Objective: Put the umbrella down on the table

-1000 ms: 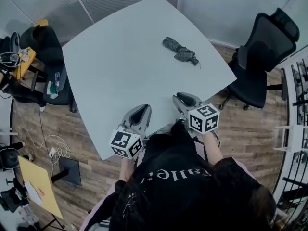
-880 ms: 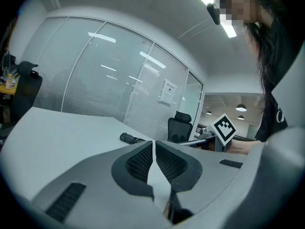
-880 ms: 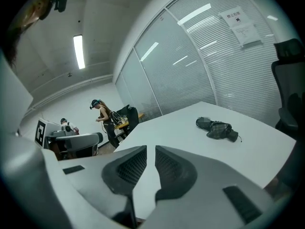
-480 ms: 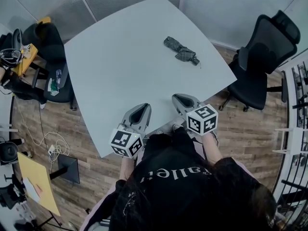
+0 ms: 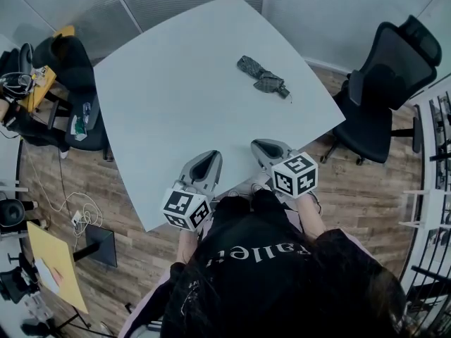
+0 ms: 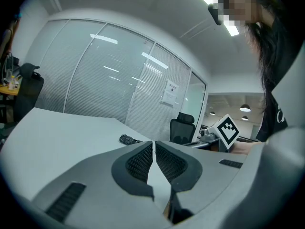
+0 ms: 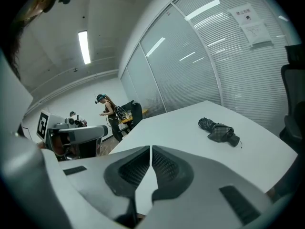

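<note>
A folded dark grey umbrella [image 5: 262, 77] lies on the pale grey table [image 5: 176, 90], toward its far right side, with nothing touching it. It also shows as a small dark bundle [image 6: 127, 139] in the left gripper view and as a crumpled shape with a cord [image 7: 219, 130] in the right gripper view. My left gripper [image 5: 206, 160] hovers at the table's near edge, shut and empty [image 6: 153, 143]. Beside it, my right gripper [image 5: 262, 146] is also shut with nothing between its pads [image 7: 150, 149]. Both point toward the umbrella from well short of it.
A black office chair [image 5: 384, 83] stands to the right of the table. Another chair and a cluttered yellow desk [image 5: 42, 69] are at the left. A yellow board [image 5: 56, 266] and cables lie on the wooden floor. Another person [image 7: 107, 109] stands far off.
</note>
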Demonstrator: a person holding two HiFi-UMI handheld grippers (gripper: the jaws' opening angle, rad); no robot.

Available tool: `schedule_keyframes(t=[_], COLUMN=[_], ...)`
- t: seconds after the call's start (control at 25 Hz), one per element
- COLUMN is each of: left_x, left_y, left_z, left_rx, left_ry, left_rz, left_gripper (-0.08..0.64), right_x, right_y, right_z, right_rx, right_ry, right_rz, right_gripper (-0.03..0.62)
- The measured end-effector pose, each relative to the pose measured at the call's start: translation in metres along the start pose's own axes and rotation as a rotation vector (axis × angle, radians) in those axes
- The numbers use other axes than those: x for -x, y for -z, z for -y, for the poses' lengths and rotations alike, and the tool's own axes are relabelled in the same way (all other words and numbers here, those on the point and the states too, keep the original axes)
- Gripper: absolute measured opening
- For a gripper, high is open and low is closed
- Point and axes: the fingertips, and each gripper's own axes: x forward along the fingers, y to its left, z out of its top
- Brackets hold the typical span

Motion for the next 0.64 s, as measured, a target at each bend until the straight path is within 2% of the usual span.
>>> schedule_keyframes(t=[0.64], left_x=[-0.022], left_y=[-0.009], left_z=[0.010], left_rx=[0.004], left_ry=[-0.021], left_rz=[0.018], left_gripper=[0.032], right_x=[0.006], right_y=[-0.010], right_z=[0.018], right_rx=[0.006], right_ry=[-0.036], right_rz=[-0.015], right_gripper=[0.029])
